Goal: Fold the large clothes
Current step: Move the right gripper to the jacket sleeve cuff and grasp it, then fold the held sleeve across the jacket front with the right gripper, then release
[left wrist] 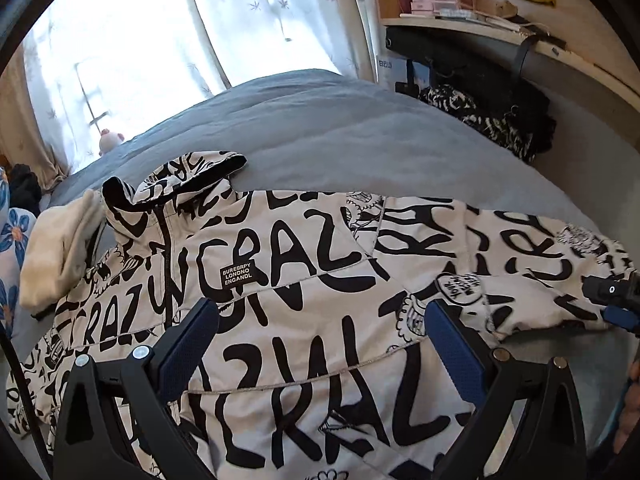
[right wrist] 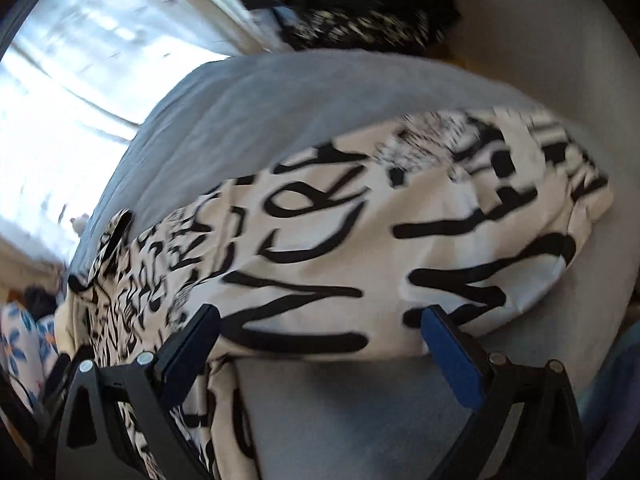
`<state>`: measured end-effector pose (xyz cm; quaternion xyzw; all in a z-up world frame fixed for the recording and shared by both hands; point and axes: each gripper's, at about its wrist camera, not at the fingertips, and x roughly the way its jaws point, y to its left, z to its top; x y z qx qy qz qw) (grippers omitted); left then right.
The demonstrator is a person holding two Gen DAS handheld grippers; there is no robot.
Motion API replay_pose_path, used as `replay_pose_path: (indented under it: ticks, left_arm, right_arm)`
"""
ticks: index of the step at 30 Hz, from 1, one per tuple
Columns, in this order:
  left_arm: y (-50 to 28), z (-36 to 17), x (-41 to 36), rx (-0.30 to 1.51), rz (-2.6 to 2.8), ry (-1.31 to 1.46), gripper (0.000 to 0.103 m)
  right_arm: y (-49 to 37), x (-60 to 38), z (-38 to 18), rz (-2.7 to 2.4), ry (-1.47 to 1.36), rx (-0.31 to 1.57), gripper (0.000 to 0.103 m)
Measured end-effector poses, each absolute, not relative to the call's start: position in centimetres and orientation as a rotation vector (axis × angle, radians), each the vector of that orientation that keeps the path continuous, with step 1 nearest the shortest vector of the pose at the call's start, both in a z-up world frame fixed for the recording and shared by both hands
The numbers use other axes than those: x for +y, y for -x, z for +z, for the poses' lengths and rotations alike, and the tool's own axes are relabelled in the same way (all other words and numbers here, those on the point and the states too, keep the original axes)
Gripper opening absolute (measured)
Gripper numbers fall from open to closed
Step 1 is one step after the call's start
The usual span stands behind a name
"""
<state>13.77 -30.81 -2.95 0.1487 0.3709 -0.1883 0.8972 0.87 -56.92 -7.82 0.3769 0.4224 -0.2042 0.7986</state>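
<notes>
A white jacket with black graffiti lettering lies spread on a grey bed, zip front up, hood at the far left, one sleeve stretched to the right. My left gripper is open and empty, hovering over the jacket's chest. My right gripper is open and empty, over the sleeve near its lower edge; this view is blurred. Part of the right gripper shows at the sleeve's cuff in the left wrist view.
A cream garment lies by the hood at the left, beside a blue-flowered pillow. Another black-and-white garment hangs off the bed's far right under a shelf. Curtained window behind.
</notes>
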Motion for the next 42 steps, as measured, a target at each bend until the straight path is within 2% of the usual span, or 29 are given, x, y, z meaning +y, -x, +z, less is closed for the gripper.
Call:
replay_pose_path:
  ticks: [6, 15, 21, 23, 25, 26, 28, 29, 34, 38, 42]
  left_arm:
    - [-15.4, -5.1, -31.7, 0.855, -0.376, -0.323, 0.102]
    - [-14.4, -5.7, -32.8, 0.830, -0.390, -0.373, 0.102]
    - [-13.4, -5.4, -33.3, 0.842, -0.439, -0.374, 0.102]
    - [-13.4, -5.3, -33.0, 0.853, -0.439, -0.361, 0.102]
    - [-13.5, -5.2, -32.5, 0.865, -0.440, -0.346, 0.102]
    - [-13.6, -5.0, -32.1, 0.868, -0.435, -0.338, 0.102]
    - [-13.6, -4.6, -30.9, 0.867, -0.423, -0.325, 0.102]
    - [-13.7, -4.4, -30.3, 0.863, -0.416, -0.319, 0.102]
    - [-14.2, -2.6, -24.8, 0.834, -0.332, -0.264, 0.102]
    - [-14.9, -0.9, -19.7, 0.818, -0.255, -0.191, 0.102]
    - [-15.3, 0.1, -14.3, 0.801, -0.185, -0.119, 0.102]
  right_arm:
    - [0.5, -57.1, -8.0, -0.399, -0.923, 0.878, 0.095]
    - [4.5, -56.4, -7.9, -0.419, -0.973, 0.896, 0.095]
    - [4.2, -58.9, -8.6, -0.530, -1.007, 0.860, 0.094]
    - [3.8, -59.6, -8.6, -0.579, -0.993, 0.849, 0.084]
    - [3.0, -60.3, -8.9, -0.646, -0.968, 0.860, 0.059]
    - [2.7, -60.7, -9.1, -0.671, -0.964, 0.865, 0.050]
    - [2.2, -61.3, -9.4, -0.721, -0.951, 0.878, 0.013]
    - [1.7, -61.7, -9.4, -0.741, -0.936, 0.874, 0.008]
    - [-2.5, -59.5, -3.6, -0.707, -0.721, 0.720, 0.005]
    - [-8.8, -51.9, 4.2, -0.422, -0.501, 0.562, 0.005]
    - [-14.3, -40.5, 6.6, -0.070, -0.249, 0.582, 0.005]
